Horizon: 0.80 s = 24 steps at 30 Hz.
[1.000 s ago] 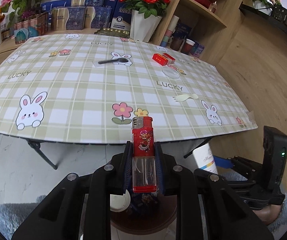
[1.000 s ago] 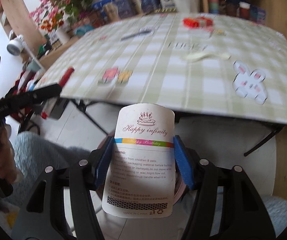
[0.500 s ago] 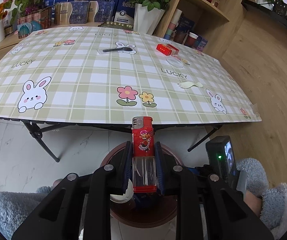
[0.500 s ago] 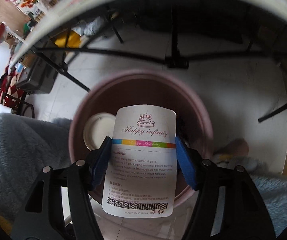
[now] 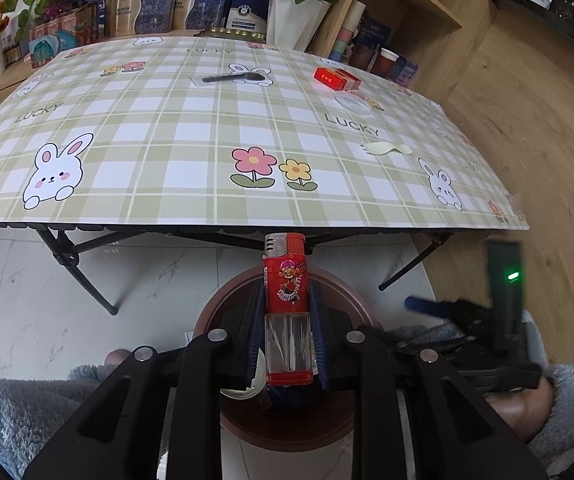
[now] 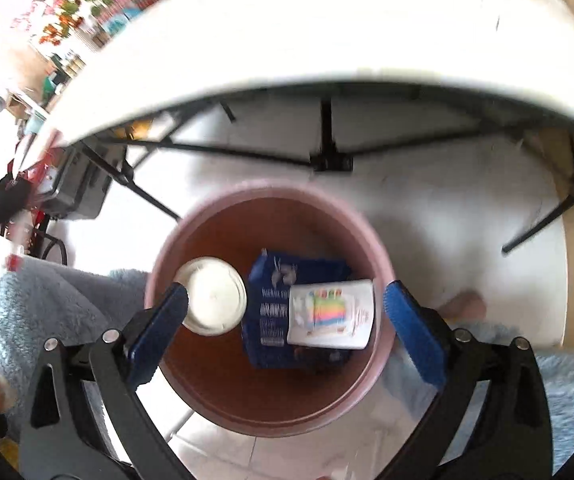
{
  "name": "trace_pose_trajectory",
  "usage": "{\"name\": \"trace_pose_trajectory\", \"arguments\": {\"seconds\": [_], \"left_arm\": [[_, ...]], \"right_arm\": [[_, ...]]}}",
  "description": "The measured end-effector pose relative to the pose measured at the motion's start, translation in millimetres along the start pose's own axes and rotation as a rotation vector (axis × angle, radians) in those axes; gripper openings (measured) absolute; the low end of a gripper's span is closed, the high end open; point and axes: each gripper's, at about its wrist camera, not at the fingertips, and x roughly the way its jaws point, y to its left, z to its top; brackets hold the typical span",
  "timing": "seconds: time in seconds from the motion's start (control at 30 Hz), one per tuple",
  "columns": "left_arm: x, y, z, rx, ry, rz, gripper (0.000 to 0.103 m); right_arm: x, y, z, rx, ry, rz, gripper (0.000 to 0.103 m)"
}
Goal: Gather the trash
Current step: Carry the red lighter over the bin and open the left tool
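My left gripper (image 5: pixel 286 304) is shut on a red lighter (image 5: pixel 287 300) and holds it upright above the pink bin (image 5: pixel 351 296) on the floor, just in front of the table edge. My right gripper (image 6: pixel 285 306) is open and empty over the same bin (image 6: pixel 367 232). Inside the bin lie a white birthday candle box (image 6: pixel 329 318), a blue carton (image 6: pixel 271 292) and a white round lid (image 6: pixel 215 300). On the table lie a red cigarette pack (image 5: pixel 337 79), a black spoon (image 5: pixel 231 78), a pale fork (image 5: pixel 385 148) and a clear lid (image 5: pixel 353 103).
The checked tablecloth (image 5: pixel 167 140) covers a folding table with black legs (image 5: pixel 83 276). Boxes, flowers and a white vase (image 5: pixel 293 16) stand behind it. A wooden shelf (image 5: pixel 403 12) is at the back right. Grey fluffy sleeves (image 6: pixel 47 304) flank the bin.
My right gripper has opened and the white candle box has dropped into the bin. My left gripper has moved back and lower over the bin, still holding the lighter.
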Motion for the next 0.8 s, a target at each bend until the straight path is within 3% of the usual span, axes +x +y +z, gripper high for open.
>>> {"name": "trace_pose_trajectory", "arguments": {"seconds": [0.2,0.4,0.8], "left_arm": [[11,-3,-8,0.038,0.027,0.020,0.022],[27,-5,-18,0.068,0.069,0.038,0.022],[75,-3,-43,0.112,0.221,0.061,0.022]], "right_arm": [[-46,0,14,-0.014,-0.162,-0.019,0.097],[-79,-3,25,-0.018,-0.264,-0.047,0.097],[-100,-9,30,0.003,-0.324,-0.076,0.097]]}}
